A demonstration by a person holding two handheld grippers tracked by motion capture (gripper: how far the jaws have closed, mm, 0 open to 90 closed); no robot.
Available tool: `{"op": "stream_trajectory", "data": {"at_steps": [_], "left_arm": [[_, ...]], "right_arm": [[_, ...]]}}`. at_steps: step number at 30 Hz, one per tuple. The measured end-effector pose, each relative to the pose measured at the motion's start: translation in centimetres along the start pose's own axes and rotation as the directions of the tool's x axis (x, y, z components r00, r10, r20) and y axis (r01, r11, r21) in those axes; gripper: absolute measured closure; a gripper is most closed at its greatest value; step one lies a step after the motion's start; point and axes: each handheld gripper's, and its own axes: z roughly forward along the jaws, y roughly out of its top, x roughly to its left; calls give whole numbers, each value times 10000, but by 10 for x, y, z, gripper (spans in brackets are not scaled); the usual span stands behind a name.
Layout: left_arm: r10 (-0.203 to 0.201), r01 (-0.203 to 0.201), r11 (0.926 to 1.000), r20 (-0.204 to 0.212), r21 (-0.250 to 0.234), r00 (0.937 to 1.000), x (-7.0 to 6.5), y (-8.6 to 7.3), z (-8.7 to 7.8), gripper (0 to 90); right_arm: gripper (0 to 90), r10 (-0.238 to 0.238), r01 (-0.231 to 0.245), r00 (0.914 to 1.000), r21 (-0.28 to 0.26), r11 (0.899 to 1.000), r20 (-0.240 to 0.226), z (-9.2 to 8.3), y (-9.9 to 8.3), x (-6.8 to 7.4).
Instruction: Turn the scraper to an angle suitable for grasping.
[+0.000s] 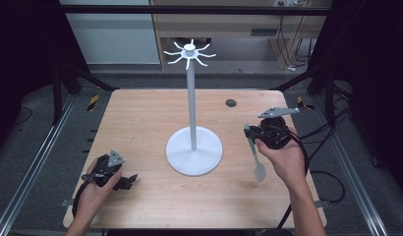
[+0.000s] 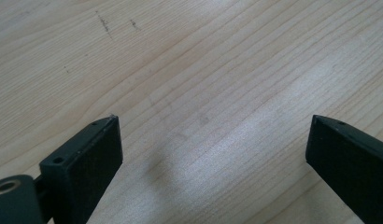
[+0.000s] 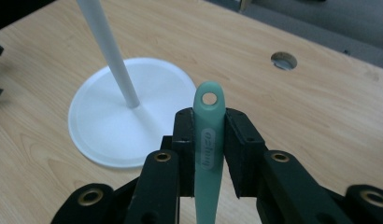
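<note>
Nearest the lens in the right gripper view, a pale green spoon is clamped by its handle between the 2 black jaws of the right gripper, the hanging hole at the handle's end standing just above the pads. From the high view the same spoon is seen hanging bowl-down below that gripper, clear of the wooden table and to the right of the white stand.

That stand is taken as the landmark: 1 round base, 1 thin pole, and a crown of short hooks at the top. The spoon is held well to the right of the pole and far below the hooks. The left gripper is rested on the table to the lower left of the base, its jaws spread wide with nothing between them, as the left gripper view confirms.

The step in hand is judged to be the carry: the spoon has been picked up and is not yet hung. For the next move, the spoon would need to be raised to the level of the crown, brought across toward the pole, and turned so that the small hole faces 1 hook tip. Only a narrow margin is offered by the hole, so a steady approach is called for, and release only once the hook is threaded.
</note>
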Motion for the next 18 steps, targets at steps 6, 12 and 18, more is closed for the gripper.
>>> {"op": "stream_trajectory", "data": {"at_steps": [6,12,18], "left_arm": [[-17,17,10000,-6,-23,10000,0,0,0,35],[-14,14,10000,-2,-25,10000,0,0,0,36],[-18,18,10000,-3,-22,10000,0,0,0,35]], "right_arm": [[750,-35,38,10000,-678,9977,46,-6,9,2],[750,-108,110,9999,-1100,9939,20,-12,17,5],[750,-205,204,9998,-1515,9883,12,-18,26,8]]}}
